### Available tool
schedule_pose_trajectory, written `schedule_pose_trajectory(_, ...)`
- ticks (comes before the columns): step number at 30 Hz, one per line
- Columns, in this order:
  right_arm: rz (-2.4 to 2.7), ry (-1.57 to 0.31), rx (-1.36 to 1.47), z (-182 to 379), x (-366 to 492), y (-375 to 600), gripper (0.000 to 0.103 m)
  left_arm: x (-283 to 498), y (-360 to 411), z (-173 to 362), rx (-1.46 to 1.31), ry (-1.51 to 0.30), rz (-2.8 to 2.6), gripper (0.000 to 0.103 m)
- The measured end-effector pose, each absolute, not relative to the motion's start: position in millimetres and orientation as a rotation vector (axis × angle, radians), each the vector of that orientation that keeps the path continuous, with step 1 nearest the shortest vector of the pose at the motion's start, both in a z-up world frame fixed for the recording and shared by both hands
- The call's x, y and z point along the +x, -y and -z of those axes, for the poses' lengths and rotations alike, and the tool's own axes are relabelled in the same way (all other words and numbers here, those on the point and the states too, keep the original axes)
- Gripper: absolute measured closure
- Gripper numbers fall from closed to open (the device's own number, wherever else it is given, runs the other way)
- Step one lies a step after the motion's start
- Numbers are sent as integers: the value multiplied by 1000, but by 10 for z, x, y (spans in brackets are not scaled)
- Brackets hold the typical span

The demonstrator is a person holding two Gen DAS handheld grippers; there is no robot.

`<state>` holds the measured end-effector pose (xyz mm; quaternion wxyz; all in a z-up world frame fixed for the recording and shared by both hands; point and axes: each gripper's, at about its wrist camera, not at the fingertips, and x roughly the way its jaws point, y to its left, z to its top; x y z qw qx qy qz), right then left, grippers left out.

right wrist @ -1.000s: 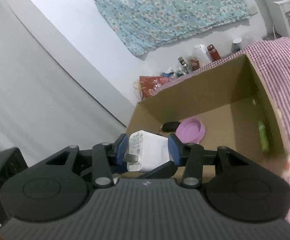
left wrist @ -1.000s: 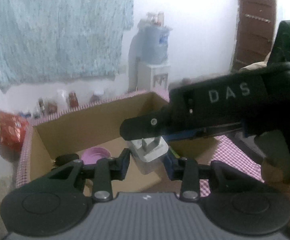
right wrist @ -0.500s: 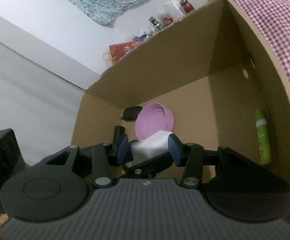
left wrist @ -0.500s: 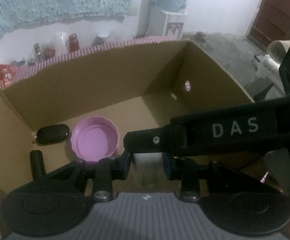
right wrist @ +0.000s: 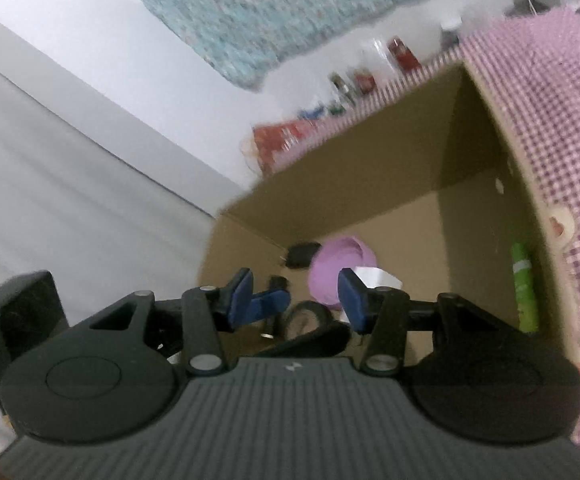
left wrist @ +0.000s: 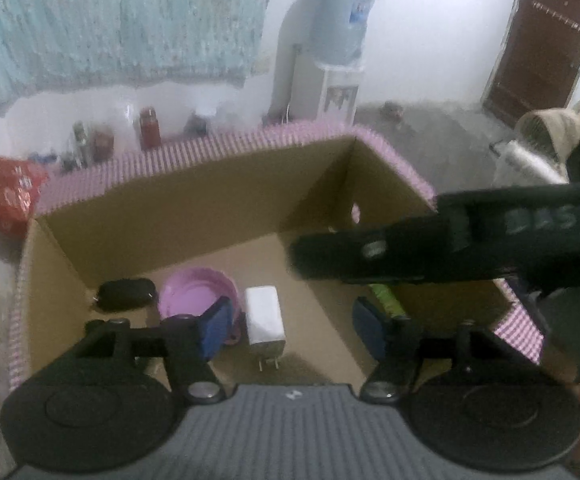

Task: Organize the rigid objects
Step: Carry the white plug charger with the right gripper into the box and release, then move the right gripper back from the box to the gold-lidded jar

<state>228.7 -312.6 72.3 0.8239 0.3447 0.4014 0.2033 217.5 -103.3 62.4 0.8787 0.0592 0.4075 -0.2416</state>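
left gripper wide open, empty | right gripper open, empty | charger lies in box | lift both straight up, clear of walls

text: blurred letters, likely "DAS" | on: my right hand-held gripper, black side bar, left wrist view | rest: nothing else I can read
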Motion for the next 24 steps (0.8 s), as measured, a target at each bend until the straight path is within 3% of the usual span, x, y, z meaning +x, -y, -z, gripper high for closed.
schedule_pose_trajectory(8,-419,-717,780,-1090,1573,3310,51,1600,696,-971,19,-717,543,24)
schedule_pose_trajectory(13,-403,-736,694,-1206,1467,3207,51,1196,542,-978,-24,-651,557,23)
schedule_pose_trajectory(18,-449,-856,656,-1199,1962,2967,52,902,327,-876,-85,-619,526,21)
schedule_pose_trajectory(24,-416,-1134,669,-659,2867,2490,52,653,91,-720,-84,-651,515,19)
